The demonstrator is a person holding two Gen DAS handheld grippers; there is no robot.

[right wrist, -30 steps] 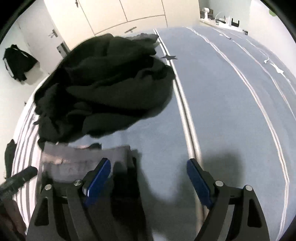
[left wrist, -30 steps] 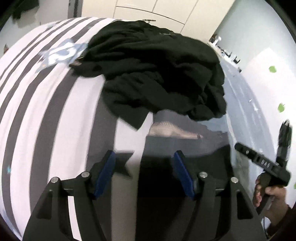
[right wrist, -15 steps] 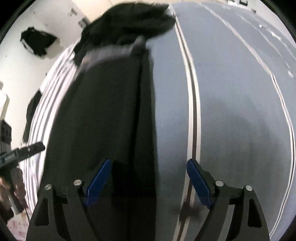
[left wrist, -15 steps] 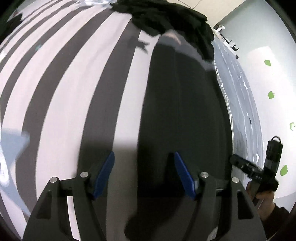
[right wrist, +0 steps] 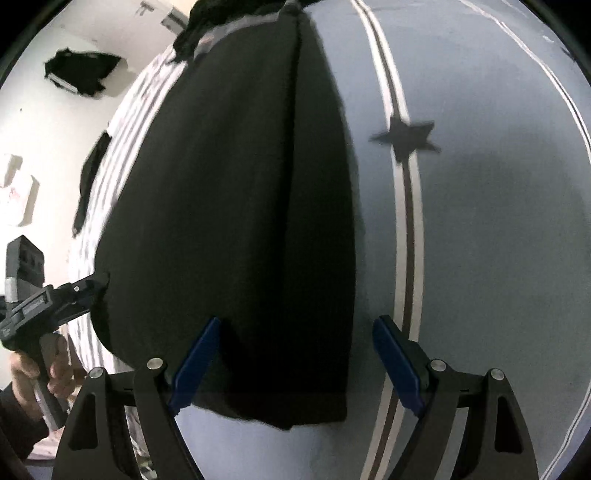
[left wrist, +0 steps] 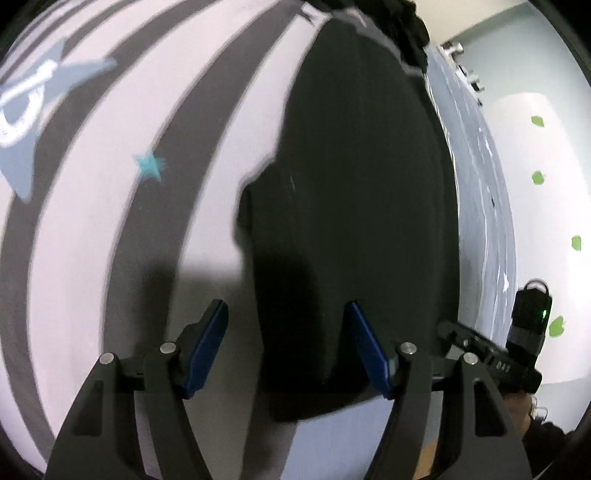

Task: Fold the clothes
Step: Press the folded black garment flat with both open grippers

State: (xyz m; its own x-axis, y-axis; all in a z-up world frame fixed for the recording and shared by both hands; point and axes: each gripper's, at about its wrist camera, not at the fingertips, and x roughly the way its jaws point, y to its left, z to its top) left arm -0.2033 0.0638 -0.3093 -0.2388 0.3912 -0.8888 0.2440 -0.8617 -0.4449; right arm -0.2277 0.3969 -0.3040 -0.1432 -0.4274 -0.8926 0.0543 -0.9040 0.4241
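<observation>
Two sets of tongs, both standing wide with nothing pinched: my left tongs (left wrist: pixel 286 349) hang over the near hem of the black garment (left wrist: pixel 362 206), and my right tongs (right wrist: pixel 295 363) straddle its near right corner. The pads press on no cloth that I can see, though the garment's edge lies between each pair.

That garment is stretched long on the bed (left wrist: pixel 110 229), running from six o'clock near me up to twelve, where it meets the dark pile of clothes (left wrist: pixel 402 33). A lengthwise crease shows in the right view, so I judge one side is already turned over.

My worry from here: the far end looks caught under that pile, so lifting the hem to fold upward could drag other pieces along or skew the fold. Black cloth on dark stripes also hides the edge, and I might bite only the top layer, or catch the bed sheet with it. Uneven grips would twist the hem.
</observation>
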